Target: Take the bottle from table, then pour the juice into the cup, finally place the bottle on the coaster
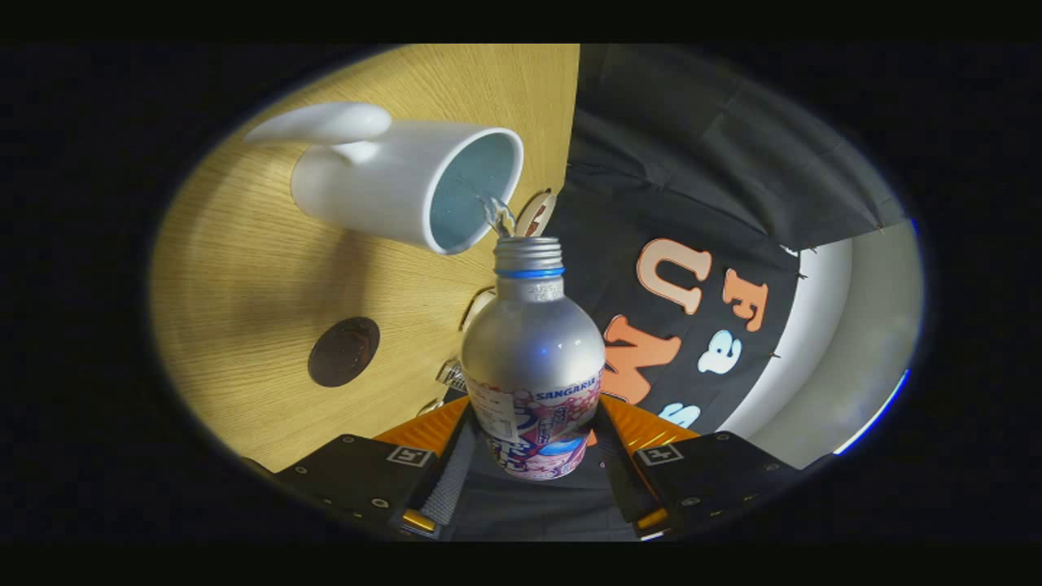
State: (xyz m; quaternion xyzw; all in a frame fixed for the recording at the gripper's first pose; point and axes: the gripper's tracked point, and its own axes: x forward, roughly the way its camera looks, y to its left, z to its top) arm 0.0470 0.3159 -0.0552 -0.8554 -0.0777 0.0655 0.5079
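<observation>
We have the claw (533, 443) clamped on the bottle (533, 358), both fingers pressing its labelled lower body. Its long axis runs straight ahead of the fingers, mouth at the rim of the white cup (407, 183), liquid spilling in. Beyond, on the wooden table (244, 277), the dark coaster (343, 352) lies beside the cup, apart from it.

I hold the bottle (533, 358) between my fingers (446, 480), both pressing its sides, its open neck pointing ahead at the cup's (407, 183) rim. The cup stands on the table (244, 268). A coaster (343, 352) lies on the table beside the bottle, apart from the cup
</observation>
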